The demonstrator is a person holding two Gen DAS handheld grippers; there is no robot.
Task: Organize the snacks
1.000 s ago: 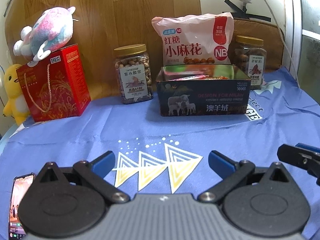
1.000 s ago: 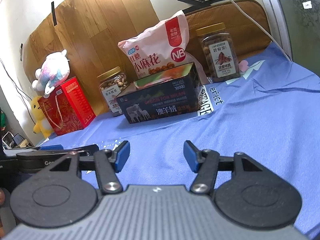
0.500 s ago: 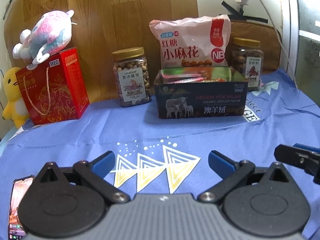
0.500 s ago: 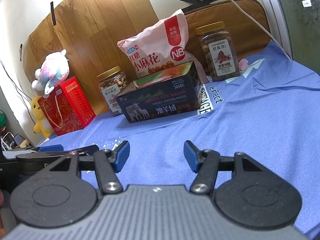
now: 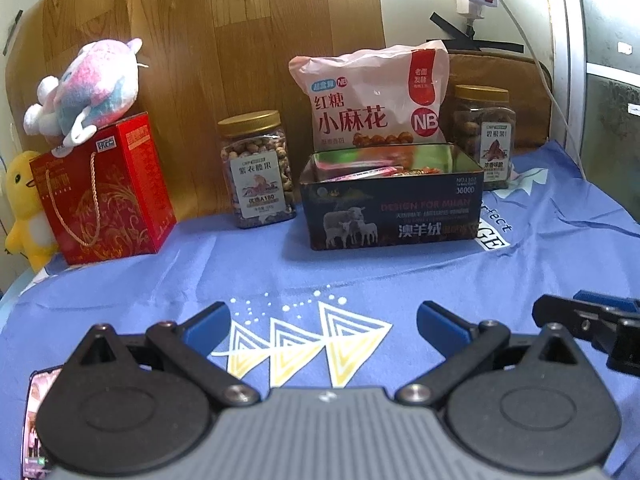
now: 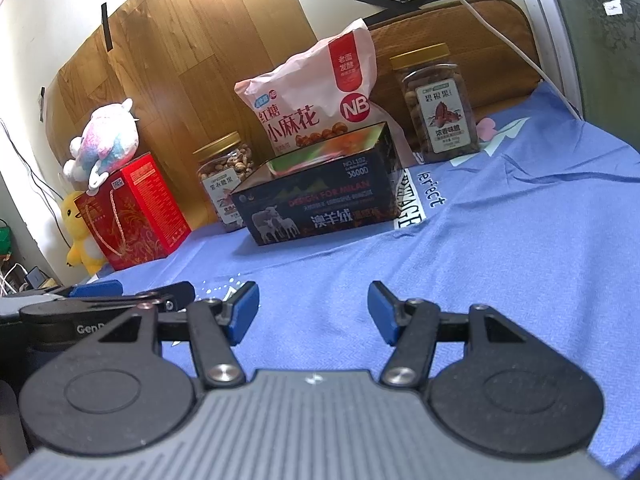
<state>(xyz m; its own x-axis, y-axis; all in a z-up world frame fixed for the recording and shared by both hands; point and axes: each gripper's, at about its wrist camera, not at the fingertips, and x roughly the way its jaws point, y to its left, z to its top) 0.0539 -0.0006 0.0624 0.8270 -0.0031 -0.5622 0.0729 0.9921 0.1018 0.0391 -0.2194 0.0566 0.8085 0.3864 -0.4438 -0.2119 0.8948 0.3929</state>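
Note:
A dark open tin box with sheep on its side holds several snack packets on the blue cloth; it also shows in the right wrist view. Behind it leans a pink snack bag. A nut jar stands left of the box, another jar right of it. My left gripper is open and empty, low over the cloth well in front of the box. My right gripper is open and empty, to the right of the left one.
A red gift box with a plush toy on top stands at the back left beside a yellow duck toy. A phone lies at the near left. A wooden panel backs the table.
Both grippers have drawn back slightly and the left view has tilted up; the box and jars look a little farther and lower. Both stay open.

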